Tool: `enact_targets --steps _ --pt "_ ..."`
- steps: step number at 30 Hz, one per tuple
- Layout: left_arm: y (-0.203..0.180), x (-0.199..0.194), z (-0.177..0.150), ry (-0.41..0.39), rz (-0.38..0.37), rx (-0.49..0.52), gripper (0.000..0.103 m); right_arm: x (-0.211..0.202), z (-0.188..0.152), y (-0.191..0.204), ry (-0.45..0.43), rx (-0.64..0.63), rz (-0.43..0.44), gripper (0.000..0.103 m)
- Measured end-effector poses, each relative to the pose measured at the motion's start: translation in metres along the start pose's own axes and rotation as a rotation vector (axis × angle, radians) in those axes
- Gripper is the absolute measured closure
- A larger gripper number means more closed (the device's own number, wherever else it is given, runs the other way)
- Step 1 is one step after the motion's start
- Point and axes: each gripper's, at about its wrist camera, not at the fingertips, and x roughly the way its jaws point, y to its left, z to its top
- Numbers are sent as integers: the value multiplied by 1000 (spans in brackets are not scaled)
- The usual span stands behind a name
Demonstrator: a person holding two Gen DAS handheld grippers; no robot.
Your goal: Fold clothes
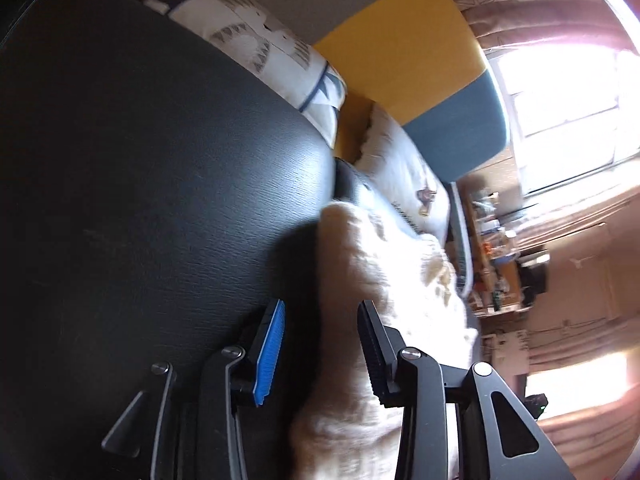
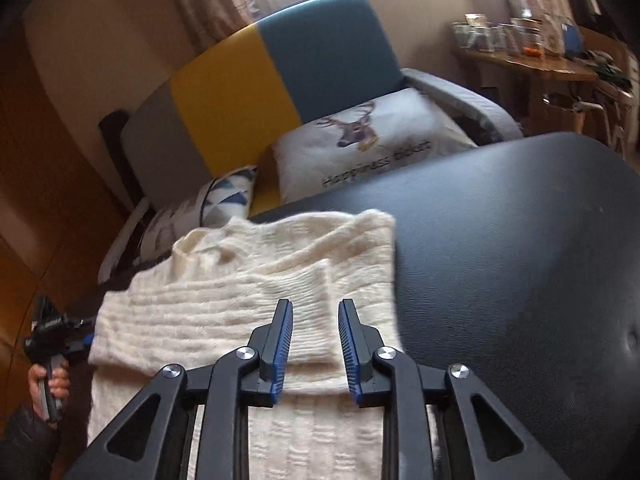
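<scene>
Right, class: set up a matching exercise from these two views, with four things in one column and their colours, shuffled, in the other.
Things:
1. knitted sweater
2. padded surface
3. deer cushion
4. right gripper pads

Descriptions:
A. blue
B. cream
C. white with a printed picture
D. black

Pairs: 1-B, 2-D, 3-C, 4-A

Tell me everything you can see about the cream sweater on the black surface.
The sweater is a cream, fuzzy rib knit, soft and thick-looking. It lies flat on the black padded surface, partly folded, with one layer turned over another and a straight folded edge on its right side. Its near end runs under the right gripper, whose jaws stand apart above it, gripping nothing. Its left edge reaches the surface's edge near the left gripper, whose open jaws straddle a strip of the knit without pressing it.
</scene>
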Motion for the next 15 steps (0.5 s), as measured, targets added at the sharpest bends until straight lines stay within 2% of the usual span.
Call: enact_targets --steps 3,7,10,11,12,13,14,15 --pt "-11 17 1 20 -15 20 65 26 1 31 70 -127 -25 78" --pt "-15 22 0 39 -38 25 69 61 -7 45 167 -198 -76 78" --pt "-19 23 -1 41 -55 37 76 70 -16 46 177 -233 -111 78" --pt "-23 21 -1 28 -52 55 86 68 -18 47 170 -251 -129 78" --pt "-27 19 -1 16 -49 74 89 67 -20 48 163 -269 -146 81" --pt "-31 17 -2 4 -47 93 93 65 -22 50 157 -298 -185 82" --pt "-37 12 -2 -18 -36 118 95 63 -24 52 151 -343 -253 88" --pt "-46 5 -3 -44 -20 154 96 61 -26 54 144 -388 -322 89"
